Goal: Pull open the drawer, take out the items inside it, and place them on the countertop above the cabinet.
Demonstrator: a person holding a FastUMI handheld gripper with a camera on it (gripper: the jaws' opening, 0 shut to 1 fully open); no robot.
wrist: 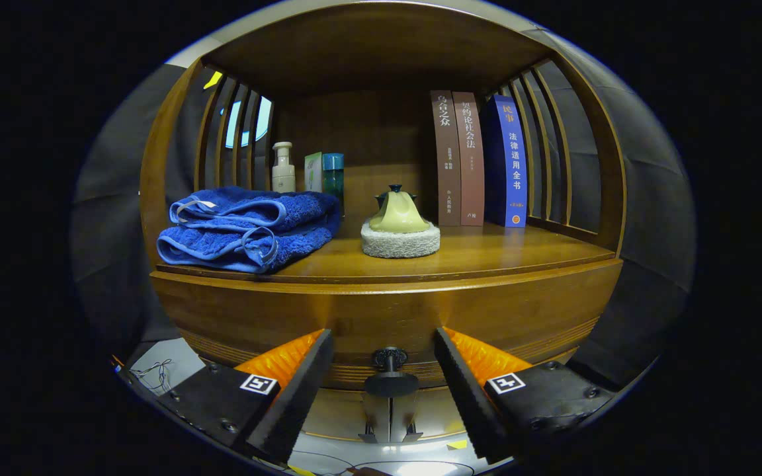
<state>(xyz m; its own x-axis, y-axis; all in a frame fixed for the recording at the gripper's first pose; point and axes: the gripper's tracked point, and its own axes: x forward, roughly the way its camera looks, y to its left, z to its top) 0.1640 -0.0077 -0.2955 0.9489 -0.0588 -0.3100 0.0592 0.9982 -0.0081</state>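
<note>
In the gripper view, the gripper [384,370] faces a wooden cabinet [387,311] head on, its two fingers spread wide with nothing held. Between the fingers sits the dark round knob [390,380] of the drawer [387,330]; neither finger touches it. The drawer front looks closed, flush with the cabinet face, though the curve of the lens makes this hard to judge.

Above the drawer lies the countertop [487,254], a polished wooden shelf with slatted sides. On its left part rests a folded blue towel [245,228]. Near the middle, well apart from the towel, stands a small yellowish teapot [397,210] on a round pale pad [400,240]. Behind the towel, by the back wall, stand a pale pump bottle [282,167], a small green box [313,171] and a teal bottle [333,173], close together. To the right of the teapot three books [477,158] stand upright, two brown and one blue.
</note>
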